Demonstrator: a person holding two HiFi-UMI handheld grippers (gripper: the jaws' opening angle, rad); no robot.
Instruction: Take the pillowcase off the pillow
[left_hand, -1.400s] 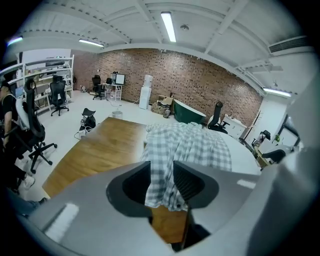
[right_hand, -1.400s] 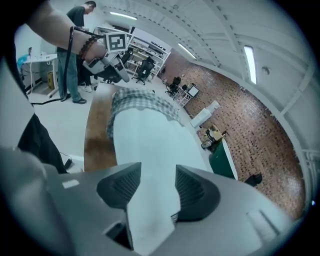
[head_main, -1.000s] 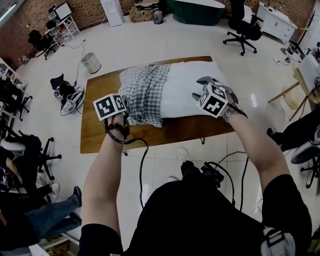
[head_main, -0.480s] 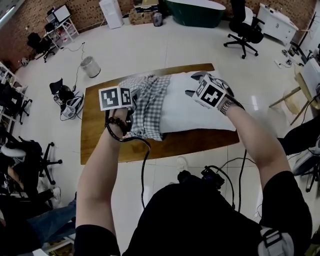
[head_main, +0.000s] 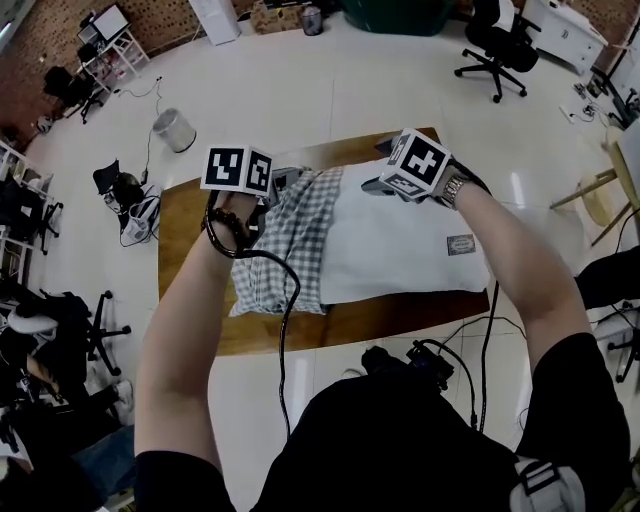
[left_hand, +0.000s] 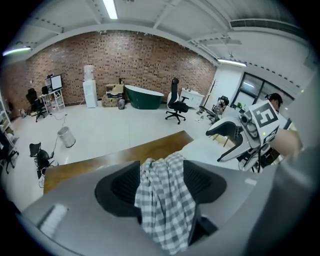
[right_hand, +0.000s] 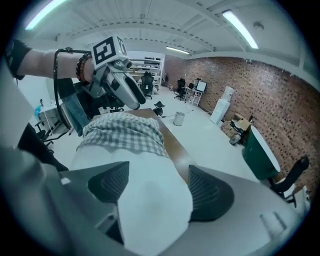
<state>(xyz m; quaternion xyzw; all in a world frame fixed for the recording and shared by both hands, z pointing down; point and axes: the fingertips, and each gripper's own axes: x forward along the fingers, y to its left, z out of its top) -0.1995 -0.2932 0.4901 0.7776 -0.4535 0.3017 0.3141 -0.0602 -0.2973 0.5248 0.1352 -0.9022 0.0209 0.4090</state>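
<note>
Head view: checked pillowcase (head_main: 285, 245) bunched over the left end of the white pillow (head_main: 400, 250) on the wooden desk (head_main: 185, 250).
Both claws sit at the desk's far edge. The left claw (left_hand: 161, 175) has just been opening and is released, with pillowcase cloth draped between its jaws. The right claw (right_hand: 155, 187) has also just been opening, loose around a pillow corner.
</note>
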